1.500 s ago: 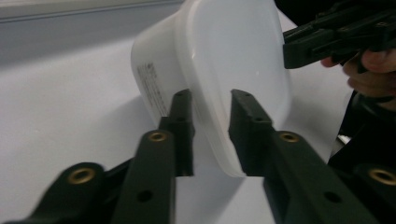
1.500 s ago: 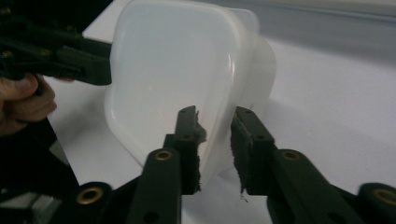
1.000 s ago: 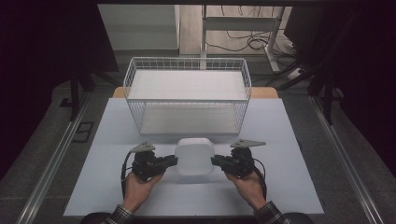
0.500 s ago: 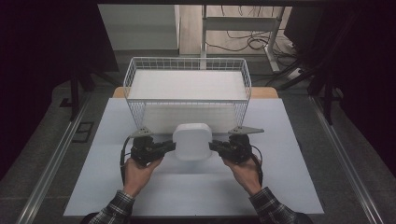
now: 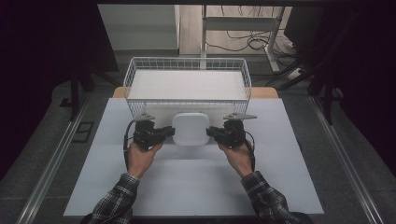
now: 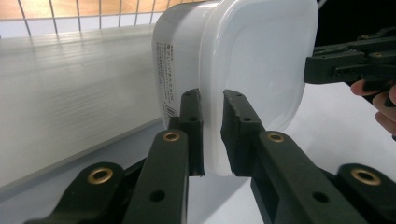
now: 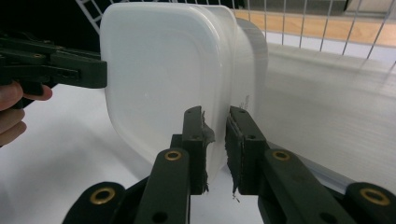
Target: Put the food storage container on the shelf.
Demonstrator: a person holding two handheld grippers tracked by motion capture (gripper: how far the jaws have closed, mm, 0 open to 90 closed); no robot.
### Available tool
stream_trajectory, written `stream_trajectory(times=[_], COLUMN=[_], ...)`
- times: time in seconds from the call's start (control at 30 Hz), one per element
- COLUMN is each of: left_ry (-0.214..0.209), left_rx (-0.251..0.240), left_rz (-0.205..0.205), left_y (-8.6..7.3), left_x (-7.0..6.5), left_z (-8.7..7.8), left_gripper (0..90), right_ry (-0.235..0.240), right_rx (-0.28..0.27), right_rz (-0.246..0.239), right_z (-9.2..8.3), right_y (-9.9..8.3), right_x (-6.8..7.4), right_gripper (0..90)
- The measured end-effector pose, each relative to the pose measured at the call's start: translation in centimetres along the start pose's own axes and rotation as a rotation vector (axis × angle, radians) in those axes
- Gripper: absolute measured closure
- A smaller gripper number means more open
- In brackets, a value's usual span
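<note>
A white plastic container (image 5: 190,129) with rounded corners hangs lifted between both grippers, just in front of the white wire basket (image 5: 140,64). My left gripper (image 5: 169,132) is shut on its left rim, and the left gripper view shows the container (image 6: 243,60) pinched at its lid edge between the two black jaws of that gripper (image 6: 212,135). On the opposite rim my right gripper (image 5: 211,132) is shut. In the right gripper view the container (image 7: 159,74) sits clamped in the right gripper (image 7: 215,149), tilted on its side.
The wire basket has a white liner on its floor and stands at the back of the white table (image 5: 196,186). A wooden surface (image 5: 266,92) shows behind the basket. Dark floor and metal rails flank the table.
Both grippers have carried the container away from the person, from mid-table up to the basket's near wall, and it has risen.
</note>
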State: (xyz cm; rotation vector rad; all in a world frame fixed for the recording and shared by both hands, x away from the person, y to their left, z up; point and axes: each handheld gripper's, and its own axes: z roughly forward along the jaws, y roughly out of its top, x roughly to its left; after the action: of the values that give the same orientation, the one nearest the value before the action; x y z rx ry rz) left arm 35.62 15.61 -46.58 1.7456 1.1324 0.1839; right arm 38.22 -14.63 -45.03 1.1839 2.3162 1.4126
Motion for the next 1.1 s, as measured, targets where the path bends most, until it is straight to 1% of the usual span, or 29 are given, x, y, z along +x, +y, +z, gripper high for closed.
stream_trajectory(times=[0.03,0.1,0.13,0.17,0.2,0.23,0.4,0.43,0.47,0.5,0.53,0.57,0.6,0.63,0.67,0.7,0.73,0.77,0.83,0.87,0.9,0.93,0.97,1.0,1.03,1.07,1.1], left_ry=[0.010,0.022,0.022,0.023,0.027,0.028,0.040,-0.021,-0.035,-0.027,-0.007,0.010,0.016,0.011,0.007,0.007,0.004,0.015,0.039,0.039,0.068,0.086,0.102,0.102,0.094,0.094,0.113], left_rx=[0.009,0.017,0.017,0.016,0.020,0.027,0.031,0.014,0.021,0.033,0.045,0.056,0.070,0.069,0.060,0.060,0.047,0.031,0.003,0.003,-0.025,-0.035,-0.039,-0.039,-0.037,-0.037,-0.030], left_rz=[-0.005,-0.013,-0.013,-0.024,-0.023,-0.027,-0.043,-0.046,-0.051,-0.025,0.012,0.039,0.059,0.068,0.070,0.070,0.065,0.076,0.067,0.067,0.063,0.062,0.054,0.054,0.029,0.029,0.017], left_y=[0.0,-0.1,-0.1,-0.3,-0.3,-0.4,-0.3,-0.3,-0.2,-0.1,0.0,0.1,0.1,0.0,0.0,0.0,0.0,-0.1,-0.3,-0.3,-0.6,-0.8,-0.9,-0.9,-1.3,-1.3,-1.6], left_x=[0.4,0.7,0.7,1.0,1.2,1.3,1.6,1.9,1.7,1.2,0.5,-0.1,-0.5,-0.7,-0.7,-0.7,-0.8,-0.6,-0.4,-0.4,0.1,0.3,0.6,0.6,1.3,1.3,1.7], left_z=[0.5,1.0,1.0,1.4,1.6,1.8,2.6,2.7,2.9,3.3,3.7,4.2,4.5,4.7,4.7,4.7,4.6,4.1,3.3,3.3,2.5,2.2,2.1,2.1,2.2,2.2,2.4], left_gripper=[79.2,79.1,79.1,79.1,79.1,79.2,79.4,89.9,90.0,89.9,90.0,89.9,89.9,90.0,89.9,89.9,89.8,89.7,87.0,85.0,82.6,80.5,76.4,73.4,70.8,69.4,68.2], right_ry=[0.001,0.000,0.000,-0.003,-0.008,-0.012,-0.021,-0.028,0.015,0.043,0.034,0.022,0.003,-0.019,-0.043,-0.043,-0.052,-0.050,-0.048,-0.048,-0.055,-0.043,-0.041,-0.041,-0.058,-0.058,-0.054], right_rx=[0.006,0.014,0.018,0.021,0.023,0.030,0.039,0.045,0.044,0.040,0.040,0.041,0.042,0.048,0.058,0.058,0.065,0.067,0.066,0.066,0.062,0.055,0.045,0.045,0.065,0.066,0.064], right_rz=[0.003,0.011,0.013,0.013,0.014,0.015,0.022,0.025,0.036,0.041,0.028,0.003,-0.022,-0.047,-0.058,-0.058,-0.056,-0.046,-0.017,-0.017,0.000,0.011,0.017,0.017,-0.003,-0.004,-0.003], right_z=[0.3,0.8,1.0,1.3,1.5,1.7,2.3,2.5,2.6,2.7,2.8,2.9,3.0,3.1,3.1,3.1,3.2,3.2,3.2,3.2,3.2,3.1,3.0,3.0,3.1,3.2,3.3], right_y=[-0.1,-0.2,-0.3,-0.4,-0.4,-0.4,-0.4,-0.5,-0.5,-0.5,-0.4,-0.3,-0.1,0.1,0.2,0.2,0.3,0.2,0.0,0.0,-0.3,-0.3,-0.3,-0.3,-0.4,-0.4,-0.5], right_x=[-0.2,-0.5,-0.6,-0.7,-0.8,-1.0,-1.6,-1.8,-2.0,-2.0,-1.6,-1.1,-0.6,-0.2,0.1,0.1,-0.1,-0.4,-0.9,-0.9,-1.5,-1.6,-1.7,-1.7,-1.6,-1.5,-1.5], right_gripper=[77.3,77.3,77.2,77.2,77.2,77.1,77.0,77.4,78.2,78.3,78.3,78.3,78.2,78.0,77.9,77.9,77.6,77.5,77.3,77.3,79.3,85.2,87.9,87.9,87.9,87.9,87.9])
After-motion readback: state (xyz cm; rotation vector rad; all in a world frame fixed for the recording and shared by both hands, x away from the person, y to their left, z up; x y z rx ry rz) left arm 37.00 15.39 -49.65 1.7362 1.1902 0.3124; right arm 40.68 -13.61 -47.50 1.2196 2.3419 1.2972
